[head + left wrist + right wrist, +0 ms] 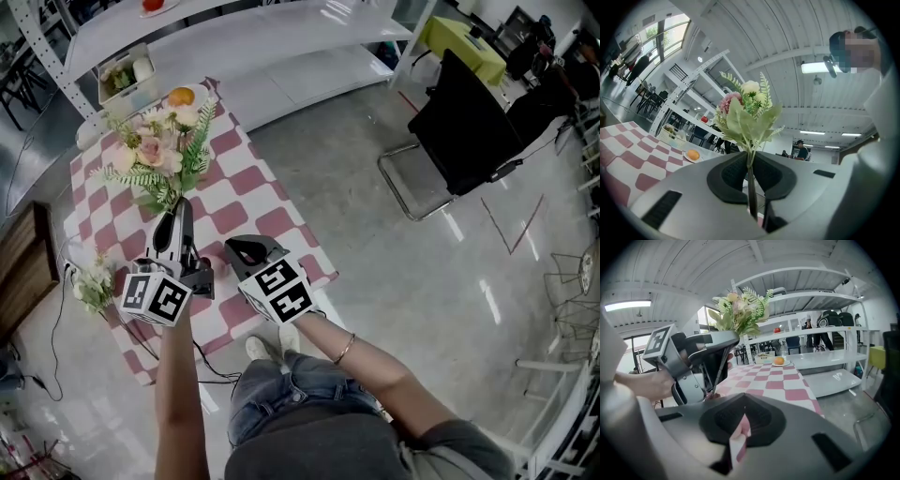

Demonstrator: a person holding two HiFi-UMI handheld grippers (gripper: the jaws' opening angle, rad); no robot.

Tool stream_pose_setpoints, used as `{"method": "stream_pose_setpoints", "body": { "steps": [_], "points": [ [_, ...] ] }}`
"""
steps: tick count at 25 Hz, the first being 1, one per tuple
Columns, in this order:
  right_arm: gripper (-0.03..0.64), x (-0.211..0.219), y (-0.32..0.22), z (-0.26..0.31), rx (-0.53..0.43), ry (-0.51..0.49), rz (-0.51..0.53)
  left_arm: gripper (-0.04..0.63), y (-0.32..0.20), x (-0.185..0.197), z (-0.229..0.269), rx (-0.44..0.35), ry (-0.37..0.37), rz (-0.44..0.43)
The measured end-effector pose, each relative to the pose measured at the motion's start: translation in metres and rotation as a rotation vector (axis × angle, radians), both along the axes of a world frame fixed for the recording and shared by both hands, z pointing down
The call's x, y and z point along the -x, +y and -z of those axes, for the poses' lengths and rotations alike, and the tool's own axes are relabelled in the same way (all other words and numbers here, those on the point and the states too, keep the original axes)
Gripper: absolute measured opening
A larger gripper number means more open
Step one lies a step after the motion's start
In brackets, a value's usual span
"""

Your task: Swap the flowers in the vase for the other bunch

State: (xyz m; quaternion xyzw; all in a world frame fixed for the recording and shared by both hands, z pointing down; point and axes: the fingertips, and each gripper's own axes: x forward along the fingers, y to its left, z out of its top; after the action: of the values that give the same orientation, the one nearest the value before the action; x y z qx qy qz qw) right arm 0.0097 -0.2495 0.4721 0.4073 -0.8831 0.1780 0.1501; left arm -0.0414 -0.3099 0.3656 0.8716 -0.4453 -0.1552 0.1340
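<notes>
My left gripper (175, 223) is shut on the thin stems of a bunch of pink and cream flowers with fern leaves (161, 148). It holds the bunch upright over the checked table (267, 225). In the left gripper view the stem (751, 187) runs between the dark pads and the blooms (747, 105) rise above them. My right gripper (246, 251) is beside it near the table's front edge, jaws together with nothing in them (743, 416). In the right gripper view the held bunch (740, 310) is at upper left. A second, white bunch (94, 279) lies at the table's left edge. I cannot make out a vase.
At the table's far end there is an orange on a plate (181, 96) and a white basket (127, 80) on a bench. White shelving (281, 37) runs behind. A black chair (459, 131) stands to the right. Cables (56, 309) trail on the floor at left.
</notes>
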Motion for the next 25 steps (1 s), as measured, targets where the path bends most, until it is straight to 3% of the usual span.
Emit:
{"method": "stream_pose_setpoints", "body": {
  "steps": [25],
  "points": [
    [0.010, 0.006, 0.010, -0.006, 0.012, 0.013, 0.019, 0.046, 0.024, -0.001, -0.017, 0.019, -0.128, 0.042]
  ]
}}
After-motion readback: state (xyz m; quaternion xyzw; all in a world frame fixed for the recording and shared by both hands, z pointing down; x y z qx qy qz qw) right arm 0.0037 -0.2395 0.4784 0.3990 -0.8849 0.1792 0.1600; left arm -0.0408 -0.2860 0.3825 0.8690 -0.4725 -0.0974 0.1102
